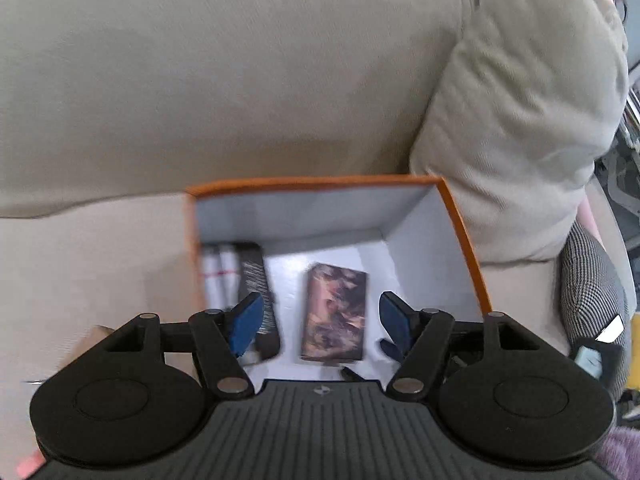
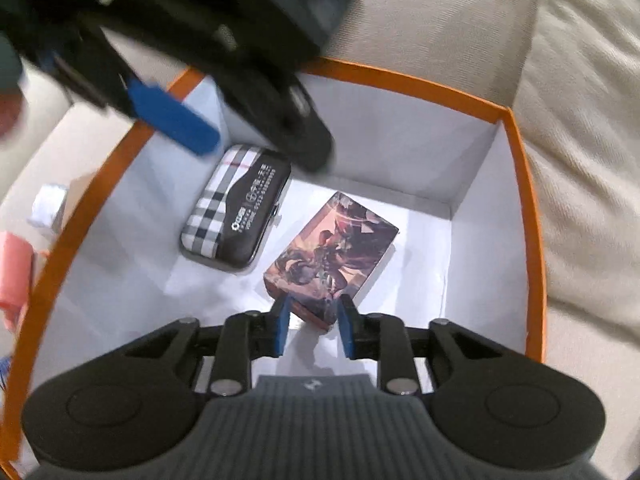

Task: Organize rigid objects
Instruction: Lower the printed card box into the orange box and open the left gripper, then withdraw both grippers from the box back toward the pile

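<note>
Beige sofa (image 1: 200, 80) — orange box (image 2: 524, 184), card box (image 2: 332, 248) between right gripper (image 2: 313, 330) pads, left gripper (image 1: 320, 320) spread.

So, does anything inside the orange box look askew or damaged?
No damage shows. The illustrated card box lies flat in the orange white-lined box, turned askew relative to the black plaid case beside it.

Both wrist views close above the orange box (image 1: 464, 240), looking down, sharing its card pack (image 2: 332, 252).
</note>
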### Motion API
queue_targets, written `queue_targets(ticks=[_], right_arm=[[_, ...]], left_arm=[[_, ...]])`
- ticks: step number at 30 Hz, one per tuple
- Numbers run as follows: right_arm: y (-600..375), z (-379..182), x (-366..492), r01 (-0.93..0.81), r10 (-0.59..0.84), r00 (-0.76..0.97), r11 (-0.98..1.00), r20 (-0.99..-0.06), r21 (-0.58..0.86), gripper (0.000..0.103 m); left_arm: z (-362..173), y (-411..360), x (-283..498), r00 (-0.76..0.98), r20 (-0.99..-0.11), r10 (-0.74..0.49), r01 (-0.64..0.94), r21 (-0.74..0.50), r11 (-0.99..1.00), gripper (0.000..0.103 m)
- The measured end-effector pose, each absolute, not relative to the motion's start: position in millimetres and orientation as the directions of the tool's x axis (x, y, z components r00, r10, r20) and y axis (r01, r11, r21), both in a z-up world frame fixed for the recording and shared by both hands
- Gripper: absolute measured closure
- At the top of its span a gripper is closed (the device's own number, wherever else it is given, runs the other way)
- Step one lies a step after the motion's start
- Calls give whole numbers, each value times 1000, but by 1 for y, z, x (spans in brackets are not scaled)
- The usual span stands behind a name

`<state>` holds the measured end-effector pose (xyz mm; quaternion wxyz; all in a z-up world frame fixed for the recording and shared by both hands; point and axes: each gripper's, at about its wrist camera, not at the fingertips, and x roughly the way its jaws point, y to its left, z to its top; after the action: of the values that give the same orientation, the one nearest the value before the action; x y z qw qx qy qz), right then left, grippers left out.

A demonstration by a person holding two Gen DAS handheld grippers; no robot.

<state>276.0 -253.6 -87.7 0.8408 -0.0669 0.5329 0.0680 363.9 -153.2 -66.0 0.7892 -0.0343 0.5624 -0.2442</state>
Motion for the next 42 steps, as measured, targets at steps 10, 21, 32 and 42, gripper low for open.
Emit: queue_targets(ticks=[10,21,32,42], right_arm=[[-244,-108,303,-371,22,331,922,-943,-109,63],[-223,-109,304,-679,23,372,689,-928,-255,82],[-253,-112,324,-499,21,264,859,-964,-118,50],[-228,-122,313,-707,-14,308,666,-951,-239,84]], left_arm=[[-58,-93,363,323,-871,-370,261,-294,920,26],[-67,-49,357,337,-882,-330,152,-295,943,26],[-76,-26,351,329,-895,-301,114,-279,954,26],[-82,-6,345,326,-912,-250,79,-237,968,26]])
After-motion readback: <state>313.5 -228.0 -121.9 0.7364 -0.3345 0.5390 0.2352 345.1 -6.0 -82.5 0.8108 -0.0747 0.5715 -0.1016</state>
